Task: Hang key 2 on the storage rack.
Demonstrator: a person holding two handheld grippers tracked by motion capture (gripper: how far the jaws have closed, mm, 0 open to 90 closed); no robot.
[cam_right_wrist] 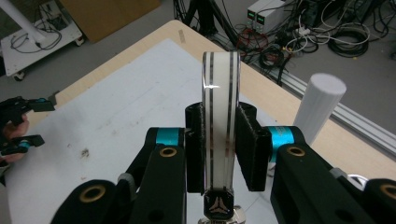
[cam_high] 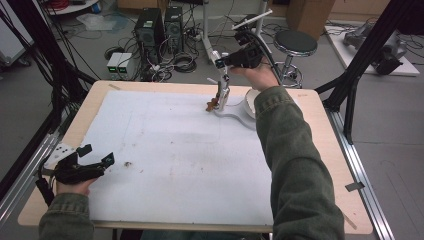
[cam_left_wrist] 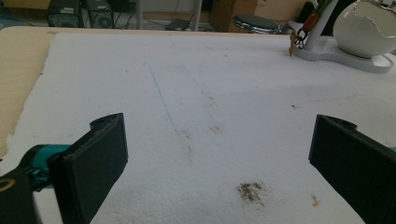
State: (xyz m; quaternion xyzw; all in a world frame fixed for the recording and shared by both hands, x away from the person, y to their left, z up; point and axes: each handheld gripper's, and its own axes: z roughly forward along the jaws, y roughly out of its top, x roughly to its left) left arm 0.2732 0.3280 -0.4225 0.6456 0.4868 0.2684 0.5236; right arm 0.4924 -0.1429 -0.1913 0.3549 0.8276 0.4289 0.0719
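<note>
My right gripper [cam_high: 220, 64] is raised over the far side of the table, shut on a white strap [cam_right_wrist: 220, 121] with two dark stripes. The strap [cam_high: 220, 89] hangs down from the jaws, and a small brown charm [cam_high: 212, 105] dangles at its lower end, close to the mat. In the left gripper view the charm [cam_left_wrist: 293, 44] sits right beside a white stand's base [cam_left_wrist: 345, 58]. My left gripper [cam_high: 97, 154] rests at the near left corner of the table. It is open [cam_left_wrist: 219, 154], with only bare mat between its jaws.
A white foam mat [cam_high: 175, 160] covers most of the wooden table [cam_high: 330, 150]. On the stand's base sits a broken-egg-shaped white bowl [cam_left_wrist: 364, 28]. A white round post [cam_right_wrist: 320, 105] rises close to my right gripper. A stool [cam_high: 295, 44], computers and cables lie beyond the far edge.
</note>
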